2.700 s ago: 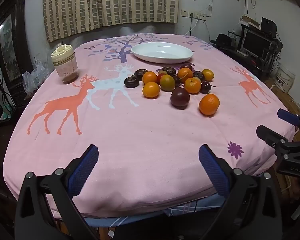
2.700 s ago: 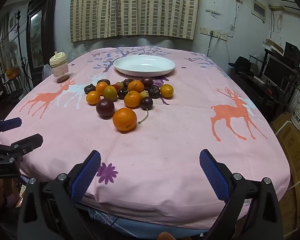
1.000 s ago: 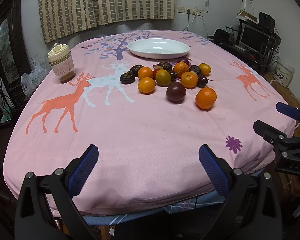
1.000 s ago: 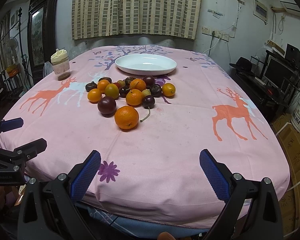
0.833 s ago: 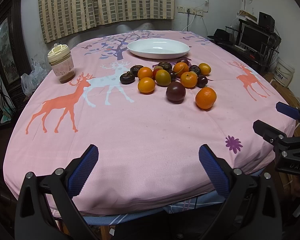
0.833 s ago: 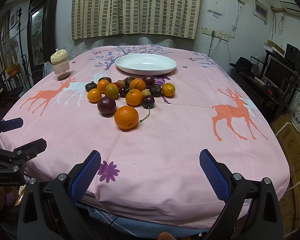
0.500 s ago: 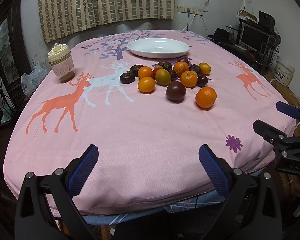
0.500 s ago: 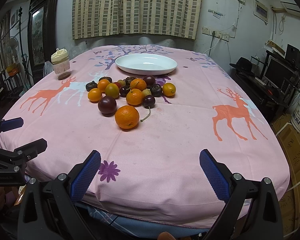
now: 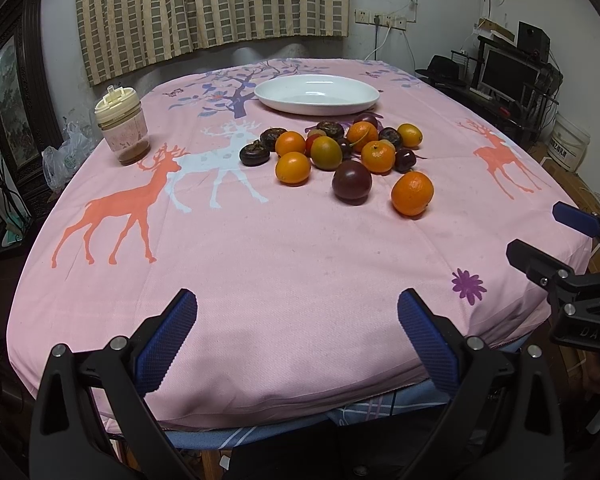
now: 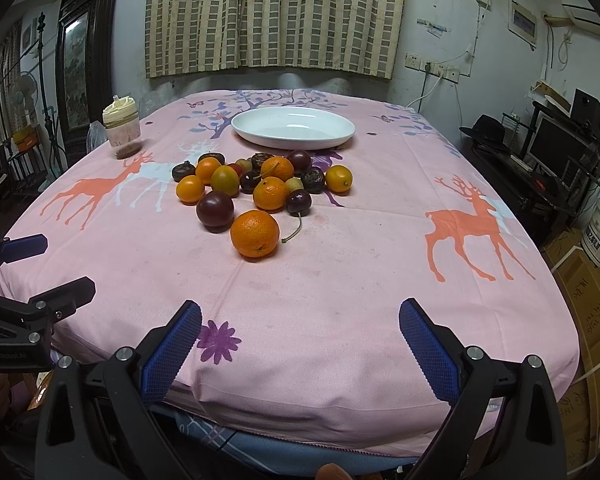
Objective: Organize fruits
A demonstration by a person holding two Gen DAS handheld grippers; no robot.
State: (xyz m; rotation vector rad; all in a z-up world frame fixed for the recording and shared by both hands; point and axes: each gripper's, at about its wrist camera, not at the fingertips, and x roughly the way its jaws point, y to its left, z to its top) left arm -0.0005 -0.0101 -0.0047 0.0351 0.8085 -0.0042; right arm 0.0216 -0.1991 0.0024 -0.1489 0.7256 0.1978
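A pile of fruit lies mid-table: oranges, dark plums, cherries and brown fruits. The nearest orange (image 9: 412, 193) (image 10: 255, 234) sits in front, a dark plum (image 9: 351, 181) (image 10: 215, 209) to its left. An empty white plate (image 9: 317, 94) (image 10: 293, 127) stands behind the pile. My left gripper (image 9: 298, 334) is open and empty over the near table edge. My right gripper (image 10: 300, 340) is open and empty over the same edge, well short of the fruit. Each gripper also shows at the side of the other's view: the right (image 9: 556, 240), the left (image 10: 40, 268).
The table has a pink deer-print cloth (image 9: 260, 240) (image 10: 380, 260). A jar with a cream lid (image 9: 121, 132) (image 10: 122, 133) stands at the far left. A desk with monitor (image 10: 556, 152) and boxes (image 10: 592, 312) stand to the right of the table.
Both views have crept slightly toward the table since 2.7 s ago; over the last second almost nothing moved. Both grippers stay open and the fruit is untouched.
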